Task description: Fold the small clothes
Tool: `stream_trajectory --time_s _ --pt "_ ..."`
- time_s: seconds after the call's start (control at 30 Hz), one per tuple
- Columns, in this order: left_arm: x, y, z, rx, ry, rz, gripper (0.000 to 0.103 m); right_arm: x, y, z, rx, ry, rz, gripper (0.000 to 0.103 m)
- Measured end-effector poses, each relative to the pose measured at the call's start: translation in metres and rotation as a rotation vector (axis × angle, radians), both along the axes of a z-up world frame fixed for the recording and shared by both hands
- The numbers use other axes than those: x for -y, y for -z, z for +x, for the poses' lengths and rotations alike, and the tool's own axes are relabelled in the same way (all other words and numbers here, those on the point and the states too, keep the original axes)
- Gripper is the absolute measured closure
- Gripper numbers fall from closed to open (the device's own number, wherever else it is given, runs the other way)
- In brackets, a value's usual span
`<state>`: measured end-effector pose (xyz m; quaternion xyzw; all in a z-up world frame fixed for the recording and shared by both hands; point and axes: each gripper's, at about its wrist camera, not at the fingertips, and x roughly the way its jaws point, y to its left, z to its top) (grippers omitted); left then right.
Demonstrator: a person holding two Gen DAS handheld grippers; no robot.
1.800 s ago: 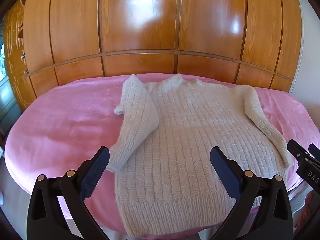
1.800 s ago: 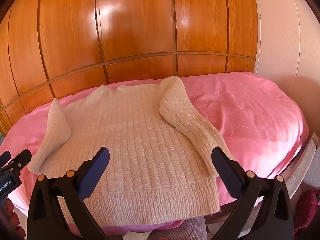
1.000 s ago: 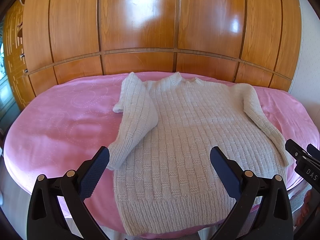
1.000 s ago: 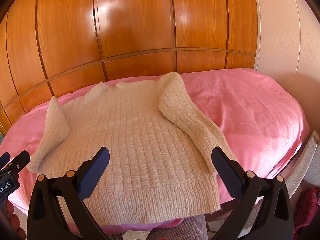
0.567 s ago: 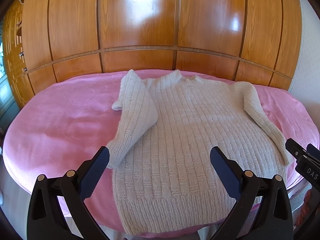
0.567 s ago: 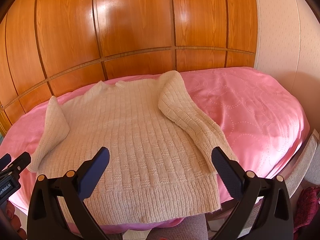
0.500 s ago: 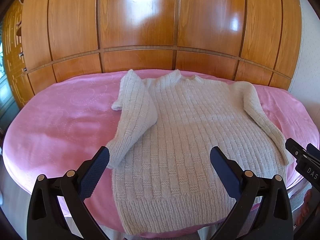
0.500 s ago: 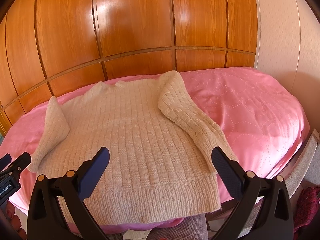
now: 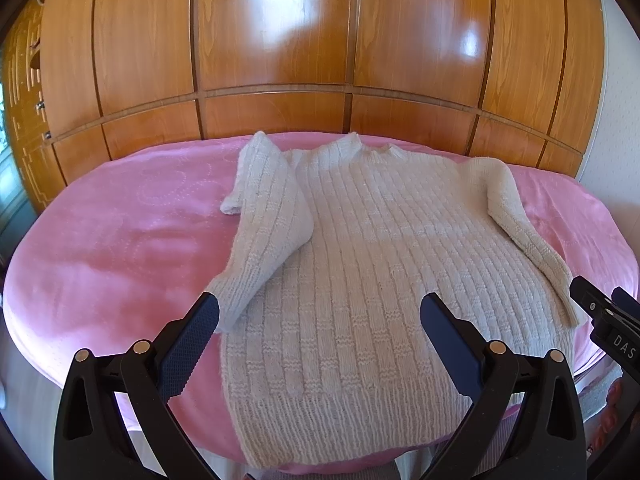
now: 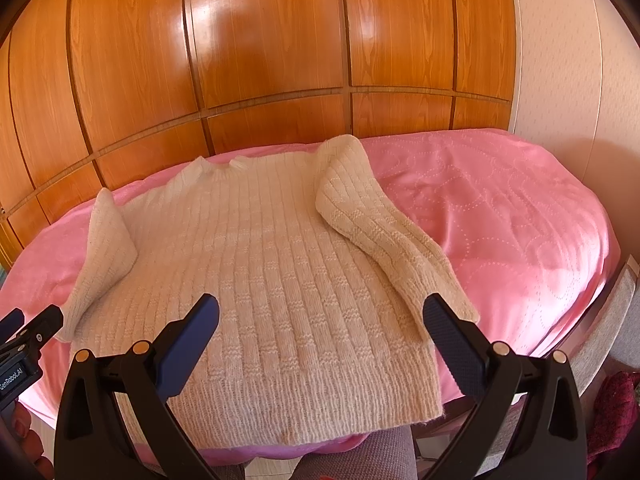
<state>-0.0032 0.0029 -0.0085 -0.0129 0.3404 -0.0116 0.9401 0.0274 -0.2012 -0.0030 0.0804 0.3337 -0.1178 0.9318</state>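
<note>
A cream knitted sweater (image 9: 368,264) lies flat on a pink bedspread (image 9: 120,240), neck away from me, hem at the near edge. It also shows in the right wrist view (image 10: 272,272). Its left sleeve (image 9: 264,216) is folded in over the body. Its right sleeve (image 10: 380,232) lies along the right side, cuff near the hem. My left gripper (image 9: 319,320) is open and empty, above the lower left part of the sweater. My right gripper (image 10: 321,320) is open and empty, above the lower right part.
A glossy wooden wardrobe (image 9: 280,60) rises behind the bed. A pale wall (image 10: 568,60) stands at the right. The bed's near edge (image 10: 608,300) curves at the right, with a dark red cloth (image 10: 616,400) below it.
Both grippers have drifted slightly; the sweater sits a little lower and nearer in both views. The sweater itself has not moved and both grippers stay open.
</note>
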Motion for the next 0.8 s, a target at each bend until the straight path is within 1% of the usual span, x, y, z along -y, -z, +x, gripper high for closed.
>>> stream_trajectory --time_s 0.3,0.43,0.53,0.57,0.6,0.73,0.8 --pt "0.003 0.001 0.003 0.001 0.011 0.003 0.003 0.001 0.004 0.005 -0.022 0.001 0.006 0.002" --pt "0.004 0.006 0.007 -0.017 0.016 0.0 0.003 0.001 0.008 0.007 -0.039 -0.004 0.01 0.002" --pt "0.003 0.014 0.012 -0.057 0.037 -0.02 0.003 0.0 0.013 0.011 -0.054 -0.013 0.01 0.002" --pt "0.002 0.019 0.017 -0.096 0.067 -0.045 0.003 0.0 0.016 0.013 -0.064 -0.019 0.009 0.002" --pt "0.001 0.023 0.02 -0.115 0.082 -0.067 0.003 -0.001 0.019 0.015 -0.073 -0.023 0.007 0.002" --pt "-0.014 0.036 0.027 -0.148 0.094 -0.187 0.003 0.0 0.032 0.025 -0.115 -0.024 0.012 0.002" --pt "-0.02 0.042 0.03 -0.157 0.081 -0.234 0.003 0.001 0.04 0.03 -0.137 -0.025 0.019 0.002"
